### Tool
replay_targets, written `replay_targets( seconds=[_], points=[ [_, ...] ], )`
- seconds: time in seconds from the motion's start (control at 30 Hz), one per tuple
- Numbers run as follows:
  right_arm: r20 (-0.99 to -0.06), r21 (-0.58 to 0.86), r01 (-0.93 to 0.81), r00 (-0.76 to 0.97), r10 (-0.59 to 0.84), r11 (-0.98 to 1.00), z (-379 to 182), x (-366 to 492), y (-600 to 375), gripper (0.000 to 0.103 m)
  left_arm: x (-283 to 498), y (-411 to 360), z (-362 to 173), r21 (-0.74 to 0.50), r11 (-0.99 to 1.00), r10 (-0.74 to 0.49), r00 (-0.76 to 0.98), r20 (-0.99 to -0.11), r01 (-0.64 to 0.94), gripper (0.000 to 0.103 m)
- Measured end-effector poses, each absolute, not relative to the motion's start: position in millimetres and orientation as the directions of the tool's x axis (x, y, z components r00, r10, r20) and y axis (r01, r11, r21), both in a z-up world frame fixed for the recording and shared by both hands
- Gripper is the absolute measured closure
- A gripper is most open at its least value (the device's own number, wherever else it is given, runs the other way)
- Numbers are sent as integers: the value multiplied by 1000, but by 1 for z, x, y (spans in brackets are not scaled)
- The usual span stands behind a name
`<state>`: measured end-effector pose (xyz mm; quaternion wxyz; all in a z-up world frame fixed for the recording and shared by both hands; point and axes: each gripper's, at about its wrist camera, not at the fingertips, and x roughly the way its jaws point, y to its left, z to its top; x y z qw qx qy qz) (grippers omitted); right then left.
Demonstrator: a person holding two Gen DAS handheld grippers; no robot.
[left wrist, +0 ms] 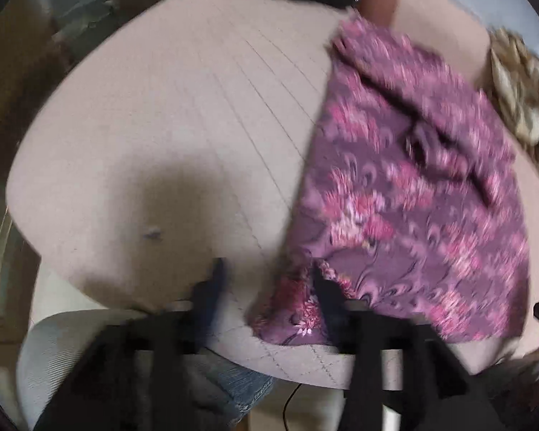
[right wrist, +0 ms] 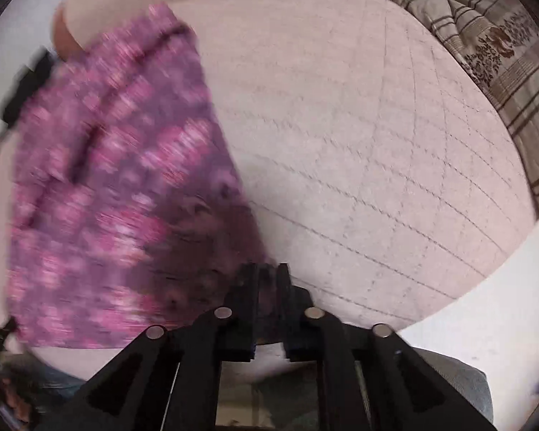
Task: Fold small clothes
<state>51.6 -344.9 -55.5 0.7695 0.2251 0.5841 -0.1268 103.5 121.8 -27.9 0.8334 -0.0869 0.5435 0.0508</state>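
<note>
The purple floral garment (left wrist: 406,194) is spread, creased and not yet folded, on a quilted pink bed (left wrist: 183,115). Its near corner is pinched in the nearly closed right claw (right wrist: 267,280); the left claw (left wrist: 269,283) is spread wide over the other near corner, nothing gripped.

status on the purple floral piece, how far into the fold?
Done: purple floral garment lies on the pink quilted mattress, looks folded over once. In hand: right tongs nearly closed at its near corner; left tongs open, clamping nothing. Left: further folds.
</note>
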Motion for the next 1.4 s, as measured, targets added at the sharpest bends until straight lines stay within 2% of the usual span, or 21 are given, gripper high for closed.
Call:
replay_targets(
  seconds=[0.03,0.07,0.1,0.13,0.3,0.53,0.77,0.83,0.97,1.4],
  points=[
    [-935,251,438,341,99,863,-45,49,-347,62,100,126,-19,-113,977,-24,438,-899,-179,31],
    [-897,315,397,421,134,862,-27,45,-348,50,98,127,-8,-122,977,-27,472,-881,-173,31],
    [-875,335,372,463,140,866,-16,43,-348,33,98,127,3,-113,980,-15,501,-865,-166,31],
    [-854,345,350,502,136,871,-5,41,-348,29,100,125,11,-107,981,-7,519,-855,-163,31],
    [-736,477,269,643,212,837,29,55,-346,28,117,107,43,-198,974,-90,613,-785,-111,30],
    [-690,502,229,688,226,834,49,77,-316,25,135,53,54,-200,980,-148,645,-750,-7,30],
    [-676,522,229,698,235,822,54,85,-315,24,153,29,67,-253,967,-200,670,-715,18,30],
    [-686,510,233,691,228,828,54,85,-314,20,156,23,68,-258,966,-209,671,-711,28,30],
    [-727,489,276,653,212,828,47,85,-318,20,160,15,66,-279,959,-237,664,-709,45,30],
    [-771,468,240,582,261,850,52,102,-302,20,169,20,67,-299,954,-249,642,-726,31,30]
  ],
)
